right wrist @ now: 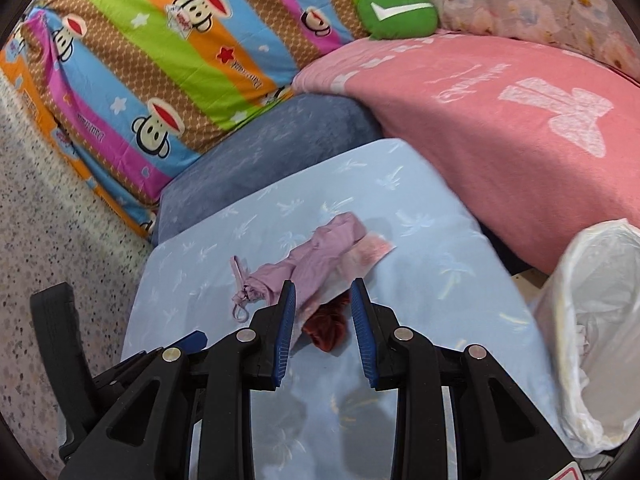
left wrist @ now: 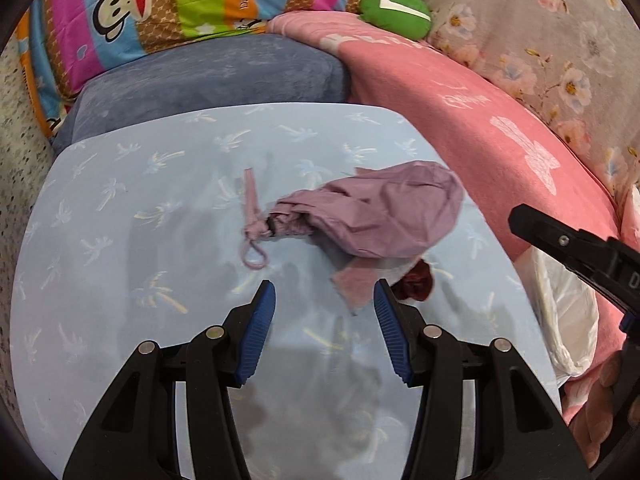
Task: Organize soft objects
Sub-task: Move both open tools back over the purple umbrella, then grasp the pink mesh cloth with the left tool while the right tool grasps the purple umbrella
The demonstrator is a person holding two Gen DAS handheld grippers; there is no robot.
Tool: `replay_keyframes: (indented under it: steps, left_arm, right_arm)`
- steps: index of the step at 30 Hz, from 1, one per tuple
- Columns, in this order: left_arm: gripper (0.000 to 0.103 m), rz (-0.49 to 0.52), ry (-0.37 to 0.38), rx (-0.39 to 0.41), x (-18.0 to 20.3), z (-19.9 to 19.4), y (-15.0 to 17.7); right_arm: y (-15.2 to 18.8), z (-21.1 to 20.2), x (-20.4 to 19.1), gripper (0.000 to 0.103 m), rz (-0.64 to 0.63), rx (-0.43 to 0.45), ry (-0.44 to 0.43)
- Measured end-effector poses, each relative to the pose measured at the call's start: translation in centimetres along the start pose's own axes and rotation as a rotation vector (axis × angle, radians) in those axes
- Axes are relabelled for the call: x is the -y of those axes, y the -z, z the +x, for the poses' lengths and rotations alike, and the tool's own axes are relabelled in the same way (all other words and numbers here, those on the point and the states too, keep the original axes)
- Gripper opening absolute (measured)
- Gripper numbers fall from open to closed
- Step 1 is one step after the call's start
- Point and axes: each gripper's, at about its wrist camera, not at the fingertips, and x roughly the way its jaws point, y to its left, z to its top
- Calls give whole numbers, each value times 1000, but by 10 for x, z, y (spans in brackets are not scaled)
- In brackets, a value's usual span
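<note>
- The left tool hovers over the pale blue palm-print cushion, its blue pads apart with nothing between them.
- The right tool hangs over the near part of the same cushion, its pads apart too and gripping nothing; the dark red scrunchie shows in the gap below them, on the cushion.
- A folded lilac umbrella lies in the middle of the cushion, its handle and wrist loop pointing left.
- A small pink cloth pokes out from under the umbrella's near edge, touching the scrunchie just to its right.
- A grey-blue pillow sits behind the cushion, a striped monkey-print pillow farther back.
- A pink blanket lies to the right, with a green check-mark plush at its far end against floral bedding.
- A bin lined with a white bag stands near right.
</note>
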Motion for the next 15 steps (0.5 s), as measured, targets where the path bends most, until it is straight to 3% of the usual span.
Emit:
replay_keyframes:
  steps: [12, 15]
  left_arm:
    - [49, -15, 0, -25, -25, 17, -5]
    - [49, -11, 7, -29, -24, 20, -7]
  right_arm:
    - [-1, 66, -20, 31, 0, -112, 40]
    - [-3, 72, -21, 18, -3, -112, 26]
